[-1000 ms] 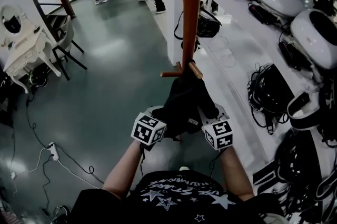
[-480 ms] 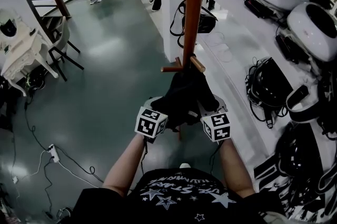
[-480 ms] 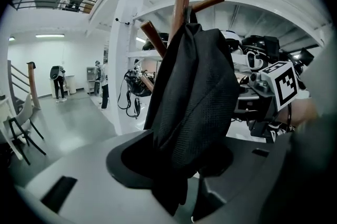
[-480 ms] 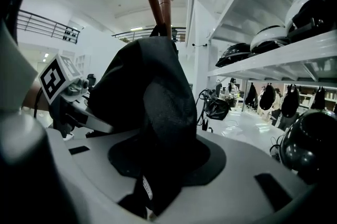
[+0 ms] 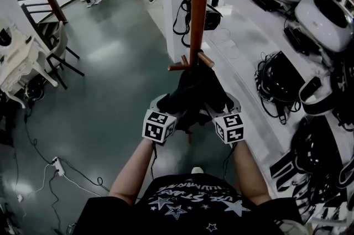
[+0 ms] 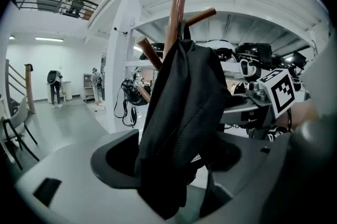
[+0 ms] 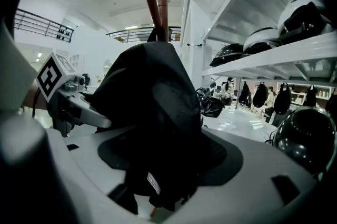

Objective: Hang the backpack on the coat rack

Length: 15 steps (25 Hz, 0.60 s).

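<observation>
Grey-green floor (image 5: 110,62) fills the left of the head view. Cluttered white shelves (image 5: 249,46) run along the right, and the wooden coat rack (image 5: 199,12) stands on the far side of us between them. We see the black backpack (image 5: 196,93) draped just under the rack's lower pegs (image 5: 206,59), with the left gripper (image 5: 164,109) and right gripper (image 5: 228,111) either side of its near end. We judge the hanging nearly done: the bag seems to rest on a peg, so what is left is letting go and drawing back. From above we cannot tell which strap or loop sits on the peg.

Looking along the left gripper (image 6: 174,165), its jaws are opening and spread wide, with backpack (image 6: 184,112) fabric hanging loosely between them, not pinched. The bag's top meets the coat rack (image 6: 178,17) where a peg branches off, and the actual catch is hidden behind cloth.

Along the right gripper (image 7: 163,165), the jaws are likewise opening and wide apart, with the backpack (image 7: 152,112) slumped in the gap between them. The bag blocks the peg, so whether it will carry the weight alone is only our guess.
</observation>
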Motion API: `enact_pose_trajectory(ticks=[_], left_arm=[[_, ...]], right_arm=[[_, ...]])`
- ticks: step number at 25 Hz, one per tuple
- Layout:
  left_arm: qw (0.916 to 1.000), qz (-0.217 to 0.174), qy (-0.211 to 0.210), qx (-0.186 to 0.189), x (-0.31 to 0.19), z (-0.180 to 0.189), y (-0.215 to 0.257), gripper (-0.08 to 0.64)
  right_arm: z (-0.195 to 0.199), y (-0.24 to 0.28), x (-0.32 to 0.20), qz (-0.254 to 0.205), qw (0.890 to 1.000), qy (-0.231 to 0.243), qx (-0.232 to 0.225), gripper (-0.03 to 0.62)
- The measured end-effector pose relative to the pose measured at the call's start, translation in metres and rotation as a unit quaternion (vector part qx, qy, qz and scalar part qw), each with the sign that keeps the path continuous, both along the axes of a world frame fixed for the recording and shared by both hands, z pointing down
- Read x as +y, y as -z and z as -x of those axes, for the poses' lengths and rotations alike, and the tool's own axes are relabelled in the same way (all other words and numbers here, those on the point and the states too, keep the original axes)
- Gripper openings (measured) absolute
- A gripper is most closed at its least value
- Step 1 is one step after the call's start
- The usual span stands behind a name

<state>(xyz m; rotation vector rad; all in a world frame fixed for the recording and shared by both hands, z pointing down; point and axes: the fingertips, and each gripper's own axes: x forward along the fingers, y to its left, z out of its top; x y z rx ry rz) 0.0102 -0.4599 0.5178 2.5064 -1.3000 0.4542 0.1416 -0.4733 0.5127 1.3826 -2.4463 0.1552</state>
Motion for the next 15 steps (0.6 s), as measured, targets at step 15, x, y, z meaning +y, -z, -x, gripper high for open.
enact_pose_trajectory(ticks=[15], left_arm=[[0.9981,-0.045,-0.04,0.012,0.056,0.053,0.023,0.368]], right_arm=[[-0.003,0.029,0.072,-0.036,0.991,-0.131,0.017,0.314]])
